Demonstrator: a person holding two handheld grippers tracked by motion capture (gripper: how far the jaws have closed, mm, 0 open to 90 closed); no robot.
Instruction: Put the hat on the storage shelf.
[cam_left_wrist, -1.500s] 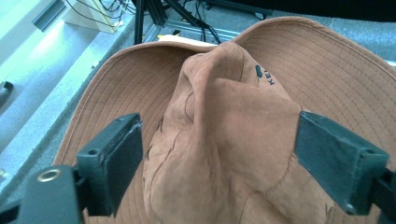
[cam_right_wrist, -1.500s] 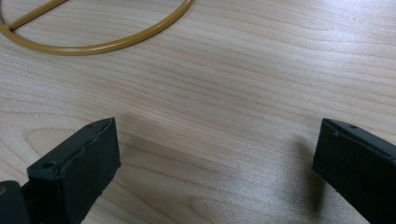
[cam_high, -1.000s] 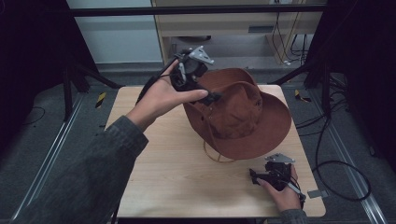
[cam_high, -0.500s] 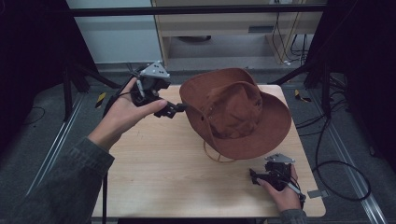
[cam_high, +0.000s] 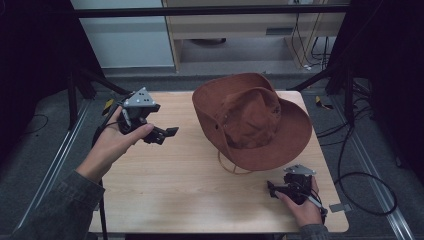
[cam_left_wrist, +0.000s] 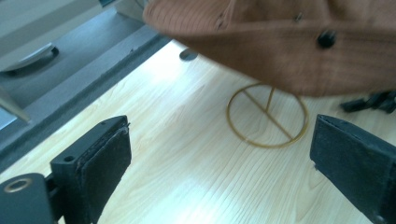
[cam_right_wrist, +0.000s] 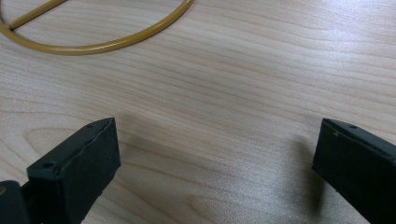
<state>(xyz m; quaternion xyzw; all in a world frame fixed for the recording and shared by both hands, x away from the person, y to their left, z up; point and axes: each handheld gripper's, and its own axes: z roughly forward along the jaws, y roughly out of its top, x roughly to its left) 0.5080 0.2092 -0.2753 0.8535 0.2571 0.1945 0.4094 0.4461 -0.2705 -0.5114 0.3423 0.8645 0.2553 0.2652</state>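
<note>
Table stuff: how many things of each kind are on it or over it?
Brown hat: 1
Gold wire stand under the hat: 1
Grippers, left gripper and right gripper, both with jaws open: 2
Total: 4

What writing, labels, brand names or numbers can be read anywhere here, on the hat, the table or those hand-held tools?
There is none to quote.
Brown hat: no label or lettering shows, just a dark stud on its side.
Wooden table: bare wood grain.
Left gripper and right gripper: no markings show.
Gold wire stand under the hat: plain.
</note>
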